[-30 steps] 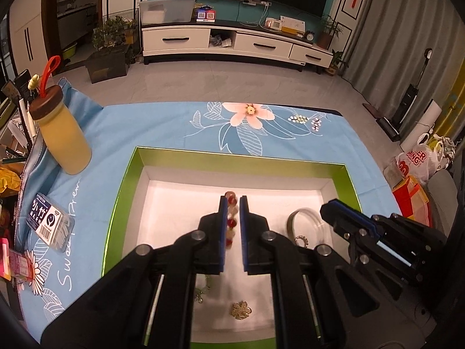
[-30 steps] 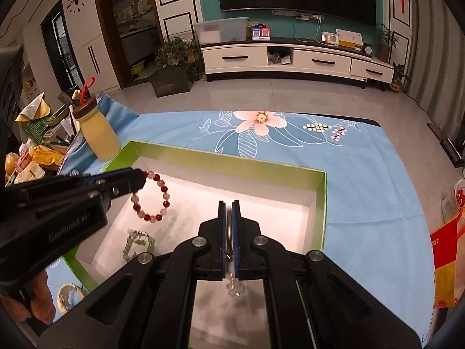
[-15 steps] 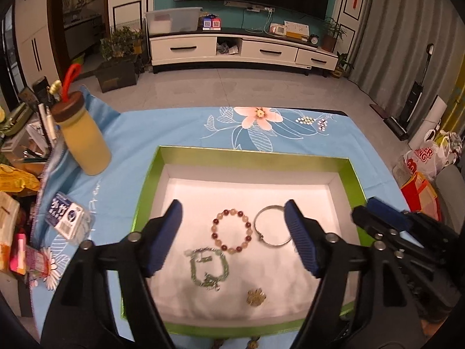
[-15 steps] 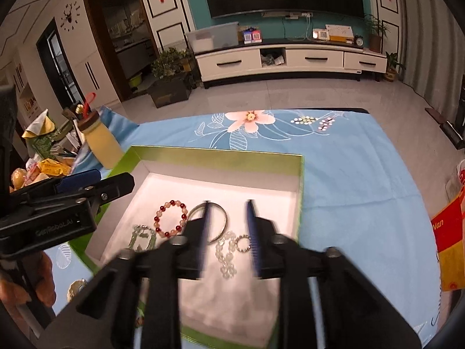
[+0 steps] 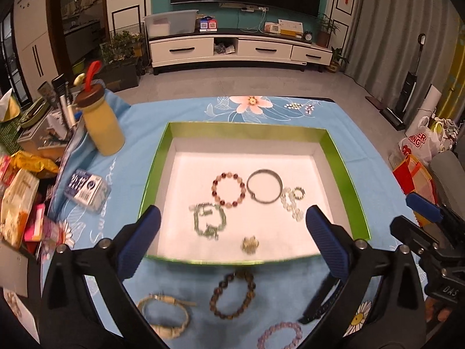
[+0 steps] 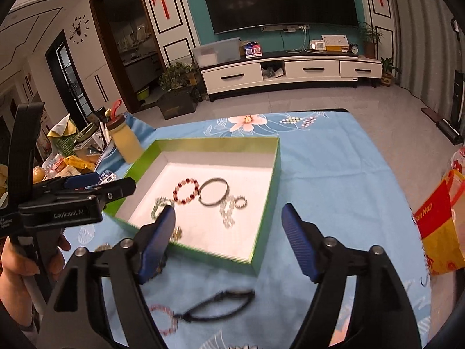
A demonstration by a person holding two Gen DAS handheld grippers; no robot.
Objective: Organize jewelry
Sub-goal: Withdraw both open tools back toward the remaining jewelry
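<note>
The green-walled, white-floored tray (image 5: 343,171) at frame centre holds five pieces: red bead bracelet (image 5: 228,189), grey metal bangle (image 5: 264,190), clear crystal strand (image 5: 292,201), green chain (image 5: 208,223), gold charm (image 5: 250,244). Four bracelets lie on the blue cloth (image 5: 345,125) below it; only the left view shows the brown bead bracelet (image 5: 232,295). Left gripper (image 5: 231,245) and right gripper (image 6: 228,238) are opening, nothing between their jaws.

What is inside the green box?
The green box holds a red bead bracelet, a bangle, a clear bracelet, a green bracelet and a gold charm. Nothing seems covered.
</note>
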